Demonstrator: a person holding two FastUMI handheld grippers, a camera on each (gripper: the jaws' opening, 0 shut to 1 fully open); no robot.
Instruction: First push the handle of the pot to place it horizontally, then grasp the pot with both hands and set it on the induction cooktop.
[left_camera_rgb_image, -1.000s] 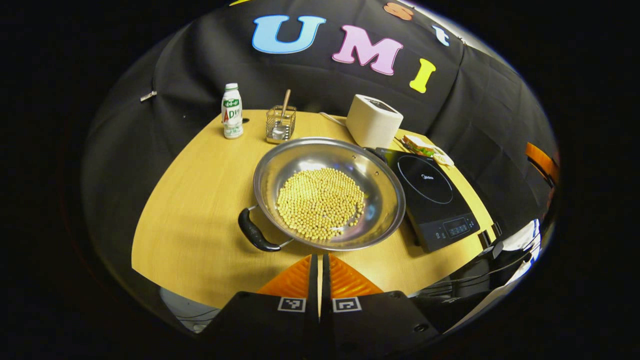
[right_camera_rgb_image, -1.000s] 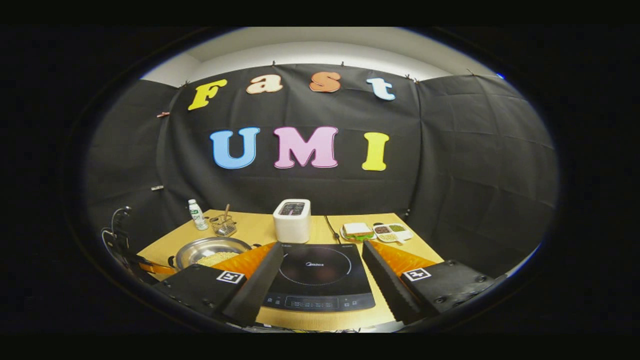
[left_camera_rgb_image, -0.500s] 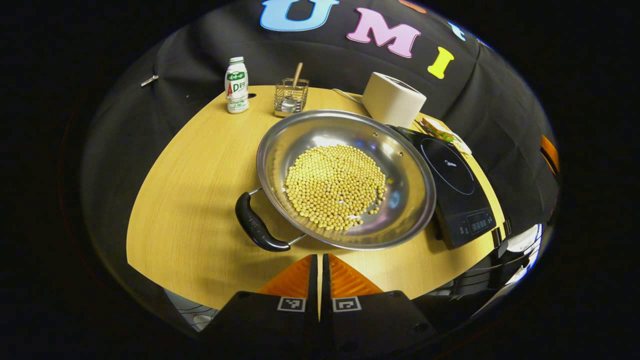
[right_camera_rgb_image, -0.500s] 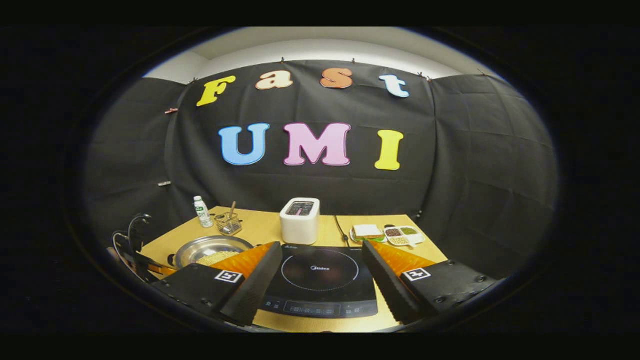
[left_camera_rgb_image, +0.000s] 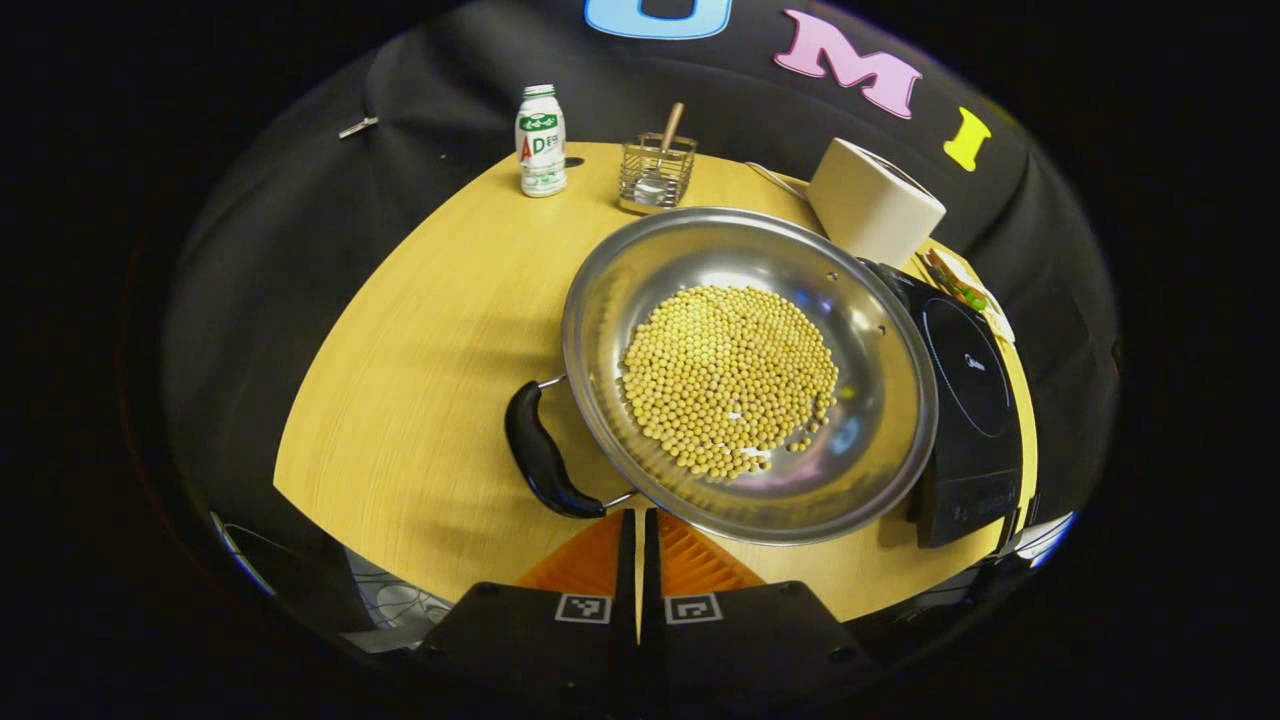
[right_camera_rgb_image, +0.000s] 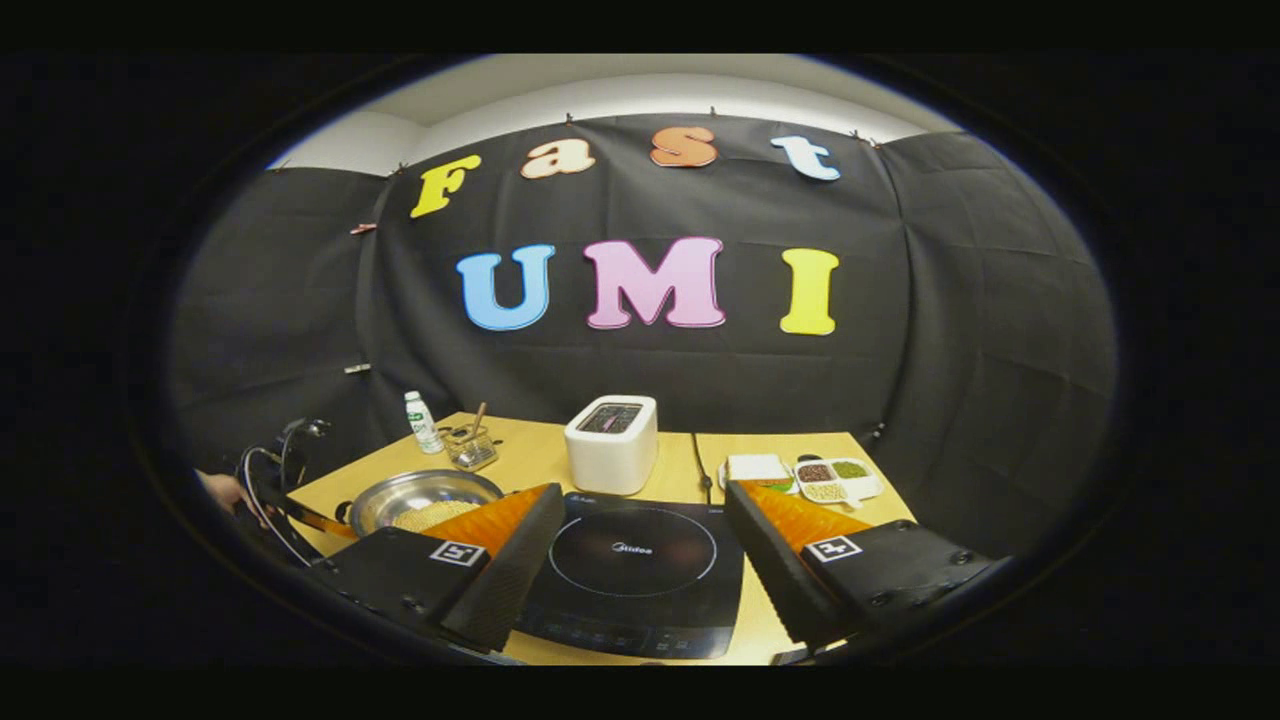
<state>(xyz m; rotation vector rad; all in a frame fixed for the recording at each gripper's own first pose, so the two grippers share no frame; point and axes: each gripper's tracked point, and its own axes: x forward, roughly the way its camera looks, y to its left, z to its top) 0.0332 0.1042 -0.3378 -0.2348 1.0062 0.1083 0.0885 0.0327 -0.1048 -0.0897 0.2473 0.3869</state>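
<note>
Since the earlier frames, the left gripper has come closer to the pot. The pot now looms larger in the left gripper view, and its near rim lies just beyond the fingertips. The right gripper has barely shifted; it sits low over the induction cooktop.

The left gripper's jaws are pressed together with only a thin slit between them, and they hold nothing. The right gripper's jaws stand wide apart, also empty, with the cooktop's ring framed in the gap between them.

The pot is a wide, shallow steel pan resting on the wooden table, with a loose heap of yellow beans in its bowl. Its dark handle sticks out just ahead of the left jaws and a little to their left, close to the tips but not touching. The pot's far edge sits right beside the cooktop.

Handling, as a judgement: the steel is stiff and smooth, so the rim would probably slip under the fingers. The curved handle looks like the better place to push and then grip. A second handle on the opposite side is not clearly visible. The beans roll freely, so the pot likely needs to stay level when lifted.
</note>
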